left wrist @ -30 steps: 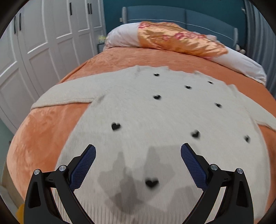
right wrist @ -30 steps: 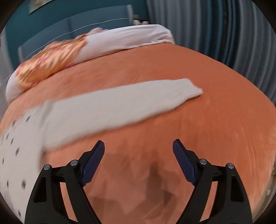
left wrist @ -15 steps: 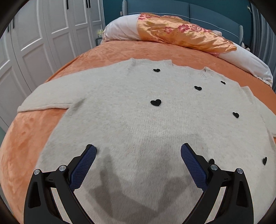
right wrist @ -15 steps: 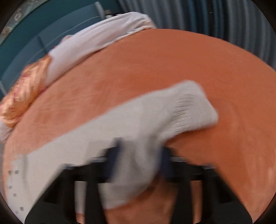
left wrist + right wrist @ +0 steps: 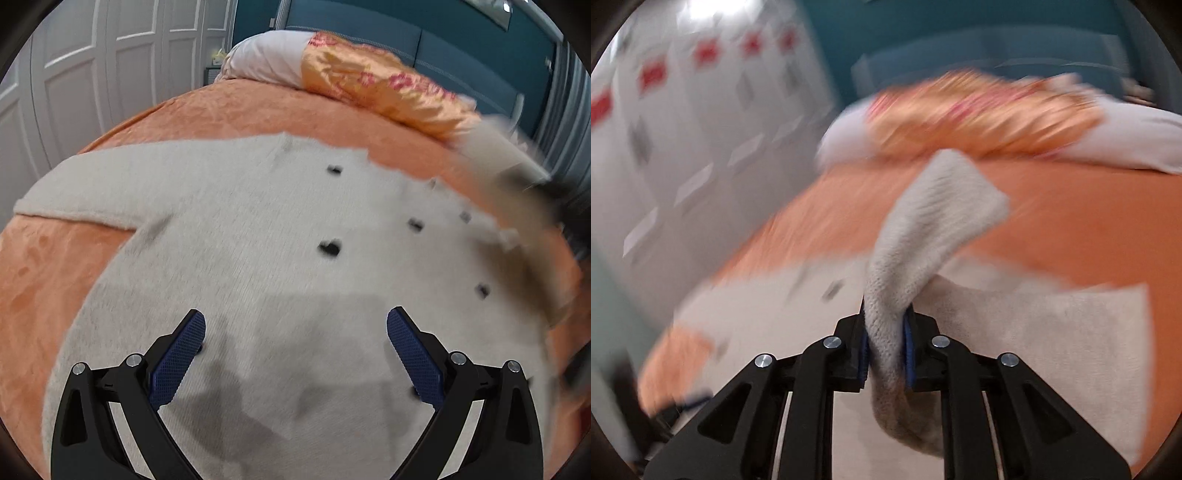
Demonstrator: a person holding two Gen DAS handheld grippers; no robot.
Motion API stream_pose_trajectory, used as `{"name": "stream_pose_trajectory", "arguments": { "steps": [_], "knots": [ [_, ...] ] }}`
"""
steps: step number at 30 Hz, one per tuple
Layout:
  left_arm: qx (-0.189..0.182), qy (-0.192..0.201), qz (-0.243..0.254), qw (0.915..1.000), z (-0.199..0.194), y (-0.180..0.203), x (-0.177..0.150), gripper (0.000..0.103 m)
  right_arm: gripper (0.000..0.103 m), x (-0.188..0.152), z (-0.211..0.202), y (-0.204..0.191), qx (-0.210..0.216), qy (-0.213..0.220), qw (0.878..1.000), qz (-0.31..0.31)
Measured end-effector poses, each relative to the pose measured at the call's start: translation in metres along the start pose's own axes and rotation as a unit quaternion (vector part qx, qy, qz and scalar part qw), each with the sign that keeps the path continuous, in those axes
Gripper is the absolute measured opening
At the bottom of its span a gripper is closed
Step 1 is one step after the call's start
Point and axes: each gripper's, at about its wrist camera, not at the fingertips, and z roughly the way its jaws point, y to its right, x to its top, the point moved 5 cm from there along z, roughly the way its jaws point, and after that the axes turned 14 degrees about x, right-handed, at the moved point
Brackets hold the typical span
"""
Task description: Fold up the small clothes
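A cream knitted sweater (image 5: 258, 240) with small black hearts lies flat on the orange bed cover (image 5: 48, 280). My left gripper (image 5: 295, 315) hovers open over its lower body, with nothing between the blue pads. Its left sleeve (image 5: 92, 192) lies stretched out to the side. My right gripper (image 5: 886, 317) pinches the cuff end of the right sleeve (image 5: 942, 206), and the fabric stays clamped between the pads while the jaws are opening slightly. That sleeve is lifted off the bed and arcs over the sweater body (image 5: 775, 314); in the left wrist view it is a blur (image 5: 495, 155) at the right.
Pillows, one white and one with an orange floral cover (image 5: 388, 88), lie against the blue headboard (image 5: 461, 51). White wardrobe doors (image 5: 92, 74) stand to the left of the bed. Grey curtains (image 5: 569, 122) hang at the right.
My right gripper shut on the sleeve cuff, lifted it and swung it leftward over the sweater, turning as it went. My left gripper moved a little over the sweater body and stayed open.
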Motion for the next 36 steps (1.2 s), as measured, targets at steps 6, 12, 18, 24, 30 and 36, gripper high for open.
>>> {"name": "stream_pose_trajectory", "arguments": {
  "steps": [6, 12, 18, 24, 30, 36],
  "knots": [
    [-0.072, -0.033, -0.037, 0.9962, 0.011, -0.004, 0.03, 0.097, 0.027, -0.063, 0.042, -0.037, 0.012, -0.075, 0.997, 0.007],
    [-0.123, -0.092, -0.099, 0.9831, 0.05, 0.002, 0.045, 0.097, 0.052, -0.085, -0.085, 0.042, -0.034, 0.046, 0.988, 0.144],
    [-0.172, -0.136, -0.159, 0.9626, 0.055, 0.033, 0.048, 0.097, 0.053, -0.128, -0.144, 0.11, -0.067, 0.08, 0.961, 0.254],
    [-0.058, -0.114, -0.018, 0.9917, 0.066, 0.091, 0.039, 0.096, 0.052, -0.135, -0.138, 0.104, -0.078, 0.084, 0.963, 0.243],
    [-0.031, -0.073, -0.092, 0.9925, 0.079, 0.042, 0.058, 0.063, 0.052, -0.138, -0.145, 0.11, -0.061, 0.101, 0.958, 0.262],
    [-0.011, -0.08, -0.215, 0.9732, 0.083, -0.054, 0.056, 0.059, 0.053, -0.135, -0.14, 0.109, -0.066, 0.097, 0.96, 0.256]
  ]
}}
